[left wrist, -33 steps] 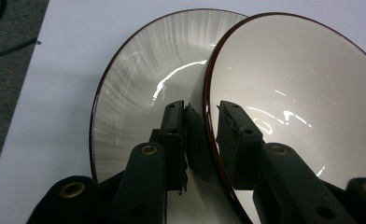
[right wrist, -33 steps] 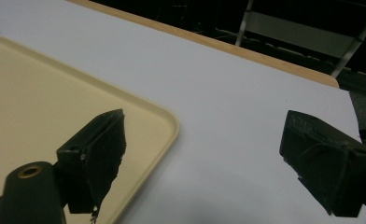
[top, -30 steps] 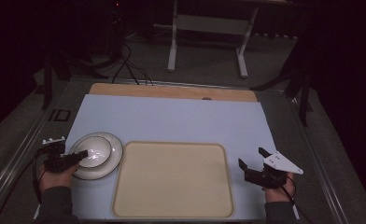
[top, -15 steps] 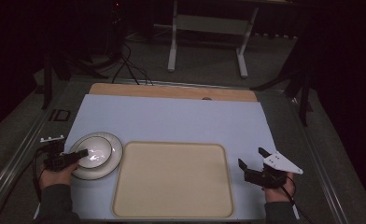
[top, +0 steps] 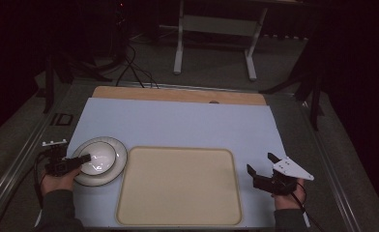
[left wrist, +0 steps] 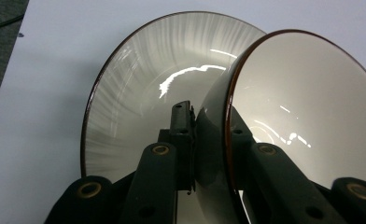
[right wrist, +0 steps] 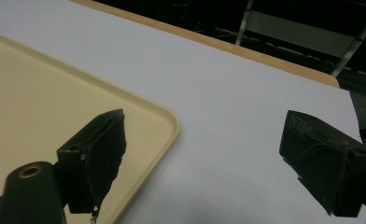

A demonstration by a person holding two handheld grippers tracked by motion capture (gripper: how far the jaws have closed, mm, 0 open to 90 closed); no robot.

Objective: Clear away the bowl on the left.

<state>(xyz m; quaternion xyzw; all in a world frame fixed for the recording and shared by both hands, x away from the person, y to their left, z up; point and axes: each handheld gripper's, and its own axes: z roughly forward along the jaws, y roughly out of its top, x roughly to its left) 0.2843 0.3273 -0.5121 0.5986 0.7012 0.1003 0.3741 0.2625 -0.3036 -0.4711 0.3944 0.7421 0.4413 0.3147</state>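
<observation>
A glossy white bowl point(left wrist: 302, 107) with a thin brown rim is tipped up over a larger white plate point(left wrist: 139, 93). My left gripper point(left wrist: 208, 116) is shut on the bowl's wall, one jaw inside and one outside. From above, the plate point(top: 120, 162) lies at the table's front left with the bowl point(top: 99, 155) on it, and the left gripper point(top: 83, 158) reaches in from the plate's left side. My right gripper point(top: 260, 163) is open and holds nothing, just right of the beige tray point(top: 178, 186). Between its jaws point(right wrist: 204, 130) I see bare white table beside the tray's corner point(right wrist: 167, 119).
A pale blue-white mat point(top: 178, 123) covers the table, with a wooden strip point(top: 178, 95) along its far edge. Beyond the table stand a metal frame's legs point(top: 214, 48) and loose cables point(top: 129, 67) on the dark floor.
</observation>
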